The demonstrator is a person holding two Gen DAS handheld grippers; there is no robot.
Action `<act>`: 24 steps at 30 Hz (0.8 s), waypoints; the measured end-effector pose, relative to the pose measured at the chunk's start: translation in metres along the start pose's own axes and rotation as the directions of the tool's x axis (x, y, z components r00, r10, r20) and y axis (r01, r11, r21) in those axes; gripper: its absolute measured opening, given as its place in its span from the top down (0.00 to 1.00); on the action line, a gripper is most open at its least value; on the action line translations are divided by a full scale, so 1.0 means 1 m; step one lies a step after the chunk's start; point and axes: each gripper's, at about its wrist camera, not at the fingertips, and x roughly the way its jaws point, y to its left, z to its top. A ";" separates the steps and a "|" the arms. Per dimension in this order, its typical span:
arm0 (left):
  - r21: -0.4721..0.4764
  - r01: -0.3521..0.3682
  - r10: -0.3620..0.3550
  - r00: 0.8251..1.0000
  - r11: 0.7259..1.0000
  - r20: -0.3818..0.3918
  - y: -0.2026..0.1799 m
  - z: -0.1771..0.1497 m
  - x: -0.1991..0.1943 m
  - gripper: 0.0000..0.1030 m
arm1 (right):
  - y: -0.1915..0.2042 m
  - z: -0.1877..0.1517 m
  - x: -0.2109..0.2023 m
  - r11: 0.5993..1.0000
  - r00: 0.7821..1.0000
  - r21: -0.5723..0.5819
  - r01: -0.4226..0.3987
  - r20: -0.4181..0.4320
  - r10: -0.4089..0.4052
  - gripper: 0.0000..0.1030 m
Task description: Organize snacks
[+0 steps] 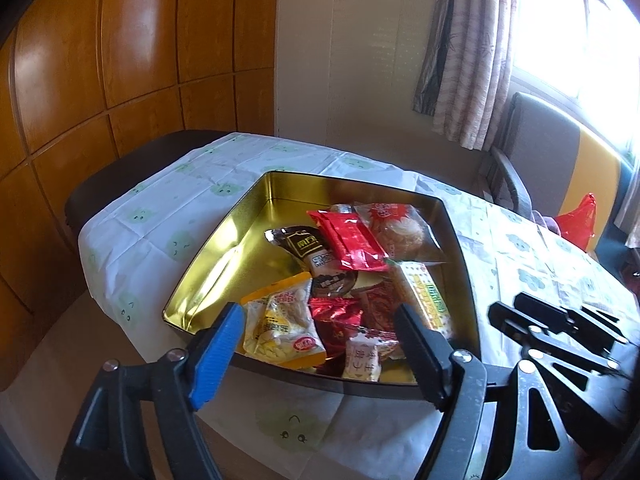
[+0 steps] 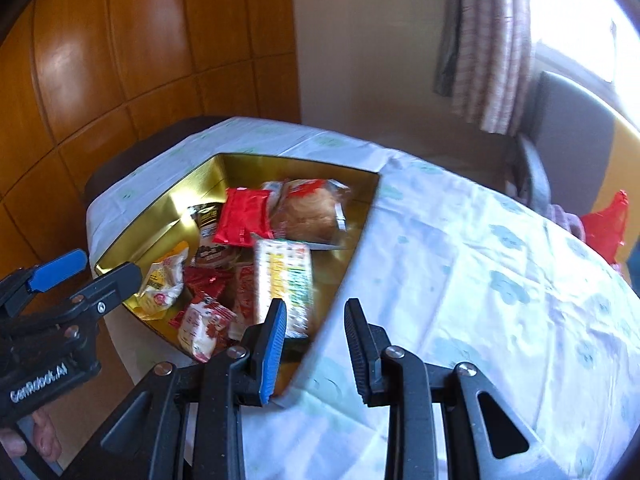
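The snacks sit piled in a gold-lined tin tray (image 1: 224, 248) on a table under a white cloth with green cartoon faces (image 1: 160, 216). They crowd the tray's near and right side, while its far left corner is bare metal. On top lie a red foil packet (image 1: 348, 240) and, touching it, a clear bag holding a round pastry (image 1: 400, 228). A dark brown packet (image 1: 316, 256) is partly under the red one, and nearer are a yellow bag (image 1: 280, 324), a crinkled red wrapper (image 1: 336, 316), a small white sweet (image 1: 362, 358) and a yellow-green printed box (image 1: 424, 296).

The left gripper (image 1: 320, 344) hangs over the tray's near edge with its jaws wide and nothing between the pads, the yellow bag and red wrapper showing in the gap below. The right gripper (image 2: 316, 344) is over the cloth just beside the tray's right wall; its jaws stand narrowly apart and empty, no packet pinched.

No loose snack shows on the visible cloth, so the sorting looks close to done — or only the arranging inside the tray remains.

The risks lie in the pile itself. The wrappers are slick and overlapping, so a closing jaw could catch two at once or slide off foil. A hard squeeze could crush the pastry. The right gripper is close to the tray wall — a careless sweep could knock the tin along the loose cloth.
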 end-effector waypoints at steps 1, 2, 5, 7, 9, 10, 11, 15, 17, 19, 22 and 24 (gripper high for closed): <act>0.002 -0.002 0.002 1.000 1.000 0.004 -0.002 -0.001 -0.001 0.22 | -0.003 -0.003 -0.005 1.000 1.000 0.007 0.014 0.011 -0.014 0.71; 0.005 -0.003 0.003 1.000 1.000 0.009 -0.004 -0.002 -0.003 0.19 | -0.006 -0.006 -0.011 1.000 0.999 0.013 0.028 0.023 -0.028 0.71; 0.016 0.008 -0.008 1.000 1.000 0.020 -0.012 -0.004 -0.009 0.10 | -0.017 -0.013 -0.025 0.997 0.996 0.039 0.068 0.047 -0.069 0.70; 0.028 0.015 -0.016 1.000 1.000 0.027 -0.019 -0.007 -0.013 0.06 | -0.021 -0.018 -0.032 0.995 0.994 0.049 0.087 0.056 -0.090 0.70; 0.040 0.013 -0.015 0.999 0.999 0.033 -0.025 -0.009 -0.017 0.01 | -0.026 -0.022 -0.036 0.994 0.993 0.055 0.099 0.056 -0.102 0.70; 0.046 0.013 -0.015 0.999 0.999 0.036 -0.028 -0.010 -0.019 0.00 | -0.028 -0.024 -0.037 0.993 0.993 0.059 0.101 0.055 -0.105 0.70; 0.054 0.017 -0.019 0.999 0.998 0.038 -0.031 -0.011 -0.021 0.00 | -0.030 -0.026 -0.039 0.993 0.993 0.063 0.103 0.056 -0.106 0.70; 0.059 0.024 -0.026 0.999 0.998 0.032 -0.038 -0.014 -0.025 0.00 | -0.033 -0.033 -0.043 0.991 0.992 0.070 0.110 0.058 -0.114 0.70; 0.062 0.022 -0.024 0.999 0.998 0.027 -0.040 -0.014 -0.026 0.00 | -0.035 -0.034 -0.043 0.991 0.992 0.074 0.112 0.058 -0.116 0.70; 0.067 0.005 -0.007 1.000 0.998 0.027 -0.042 -0.014 -0.026 0.00 | -0.036 -0.036 -0.044 0.991 0.992 0.080 0.110 0.057 -0.115 0.70; 0.069 -0.009 0.007 0.999 0.998 0.033 -0.044 -0.014 -0.027 0.00 | -0.036 -0.037 -0.045 0.990 0.992 0.084 0.109 0.057 -0.114 0.70; 0.064 -0.003 0.001 0.999 0.998 0.036 -0.042 -0.014 -0.028 0.00 | -0.035 -0.038 -0.045 0.990 0.992 0.083 0.111 0.058 -0.116 0.70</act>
